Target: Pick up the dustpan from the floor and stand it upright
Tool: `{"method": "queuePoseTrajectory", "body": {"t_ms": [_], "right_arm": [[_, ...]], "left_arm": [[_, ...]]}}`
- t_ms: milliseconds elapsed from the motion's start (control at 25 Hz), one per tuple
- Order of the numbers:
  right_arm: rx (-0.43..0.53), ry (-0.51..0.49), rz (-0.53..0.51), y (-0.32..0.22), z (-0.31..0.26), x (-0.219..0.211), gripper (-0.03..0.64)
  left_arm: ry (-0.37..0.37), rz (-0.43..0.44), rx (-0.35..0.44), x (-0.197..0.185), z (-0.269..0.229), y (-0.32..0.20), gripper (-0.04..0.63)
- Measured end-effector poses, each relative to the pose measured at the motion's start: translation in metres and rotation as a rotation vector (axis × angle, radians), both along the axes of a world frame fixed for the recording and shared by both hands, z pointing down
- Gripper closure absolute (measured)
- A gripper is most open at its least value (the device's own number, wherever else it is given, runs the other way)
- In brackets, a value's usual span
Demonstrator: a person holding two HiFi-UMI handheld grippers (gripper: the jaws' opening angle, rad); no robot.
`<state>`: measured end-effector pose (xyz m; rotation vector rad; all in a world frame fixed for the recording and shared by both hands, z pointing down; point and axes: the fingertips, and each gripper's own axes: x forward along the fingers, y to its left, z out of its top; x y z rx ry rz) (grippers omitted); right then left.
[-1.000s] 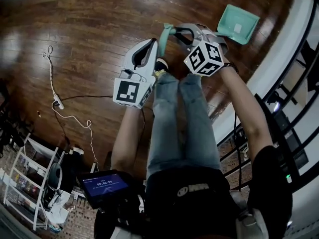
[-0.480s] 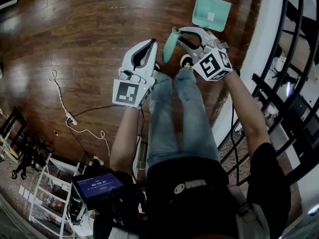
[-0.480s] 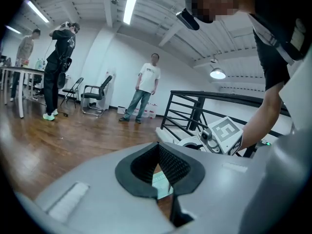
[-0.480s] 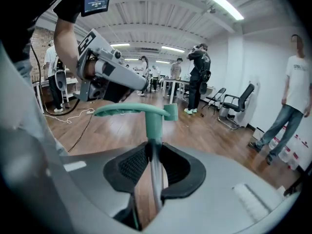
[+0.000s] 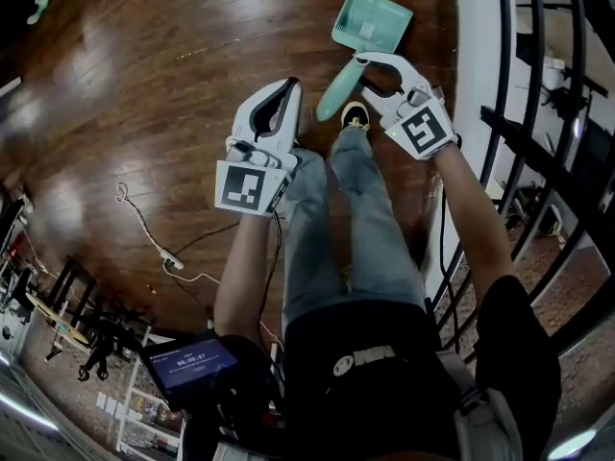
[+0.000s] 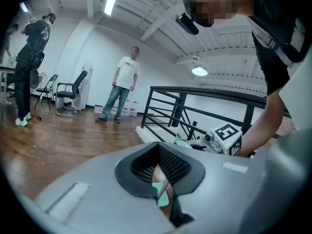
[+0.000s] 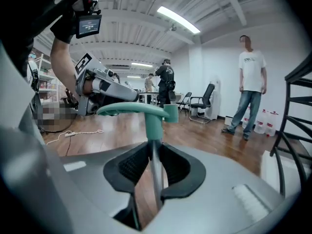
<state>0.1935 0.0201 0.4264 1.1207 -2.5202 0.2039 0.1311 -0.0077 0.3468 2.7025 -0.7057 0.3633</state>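
The teal dustpan [image 5: 373, 19] hangs at the top of the head view, its long handle [image 5: 336, 89] slanting down toward my legs. My right gripper [image 5: 363, 65] is shut on that handle; in the right gripper view the thin pole [image 7: 155, 174] runs between the pads [image 7: 171, 165], and the teal grip [image 7: 141, 110] sticks out beyond them. My left gripper [image 5: 291, 84] hovers just left of the handle without touching it, jaws together on nothing. Through its jaws [image 6: 158, 147] a teal sliver of the dustpan [image 6: 161, 193] shows, with the right gripper's marker cube [image 6: 227, 133] beyond.
A black railing [image 5: 524, 123] and a white ledge [image 5: 471, 75] run along the right. My shoe [image 5: 355, 115] is just under the handle. A white cable [image 5: 159, 248] lies on the wood floor at left. People [image 6: 127, 82] and an office chair [image 6: 68, 95] are farther off.
The dustpan's pan has swung from the upper right toward the top middle of the head view. Both grippers moved along with it, the right still gripping the handle. The railing looms closer.
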Motion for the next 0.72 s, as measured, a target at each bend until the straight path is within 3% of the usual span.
{"method": "queuePoseTrajectory", "body": {"t_ms": [280, 720], "right_arm": [[-0.009, -0.093, 0.204, 0.027, -0.01, 0.062, 0.529], [-0.015, -0.17, 0.186, 0.06, 0.005, 0.058, 0.497]], "left_arm": [[-0.013, 0.097, 0.004, 0.045, -0.012, 0.011, 0.581], [-0.024, 0.184, 0.039, 0.083, -0.012, 0.029, 0.581]]}}
